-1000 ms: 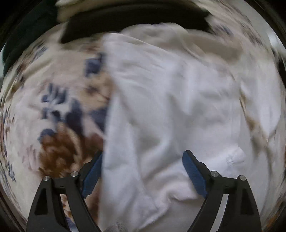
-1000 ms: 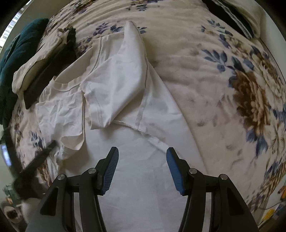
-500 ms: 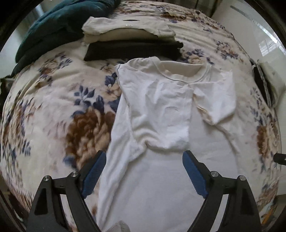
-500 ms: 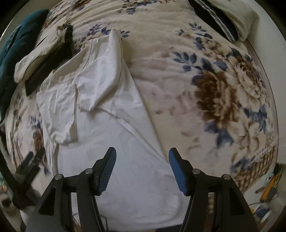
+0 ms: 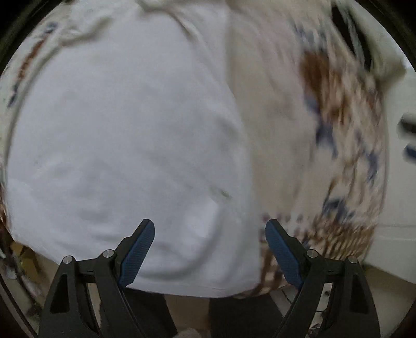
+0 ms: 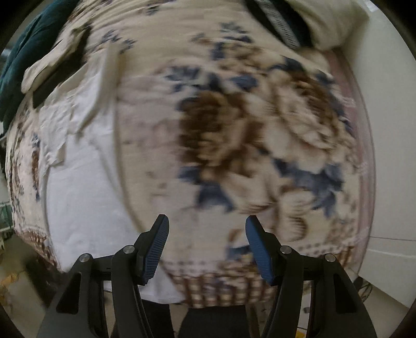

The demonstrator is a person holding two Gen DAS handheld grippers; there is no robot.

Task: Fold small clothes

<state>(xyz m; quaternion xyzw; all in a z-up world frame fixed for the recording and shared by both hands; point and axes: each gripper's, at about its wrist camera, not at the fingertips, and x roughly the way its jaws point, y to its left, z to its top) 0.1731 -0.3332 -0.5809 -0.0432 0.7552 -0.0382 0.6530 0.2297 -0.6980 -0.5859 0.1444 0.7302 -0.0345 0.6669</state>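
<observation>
A white T-shirt (image 5: 124, 135) lies flat on a floral bedspread (image 5: 338, 130), its hem hanging at the bed's near edge. My left gripper (image 5: 210, 249) hovers open above the hem's right-hand corner, nothing between its blue pads. The right wrist view shows the same T-shirt (image 6: 85, 182) at the left, sleeves folded inward. Open and empty, my right gripper (image 6: 207, 247) hangs above the bedspread (image 6: 234, 124) just right of the shirt's side edge. Both views are blurred by motion.
Folded cream and black clothes (image 6: 57, 70) and a dark teal blanket (image 6: 23, 59) lie at the far left. A pillow (image 6: 325, 20) sits at the far right. A person's dark trouser legs (image 5: 234, 317) stand at the bed's near edge.
Both grippers swept from the shirt's upper part toward the bed's near edge; the left now looks at the hem, the right at bedspread beside the shirt. The right jaws widened slightly.
</observation>
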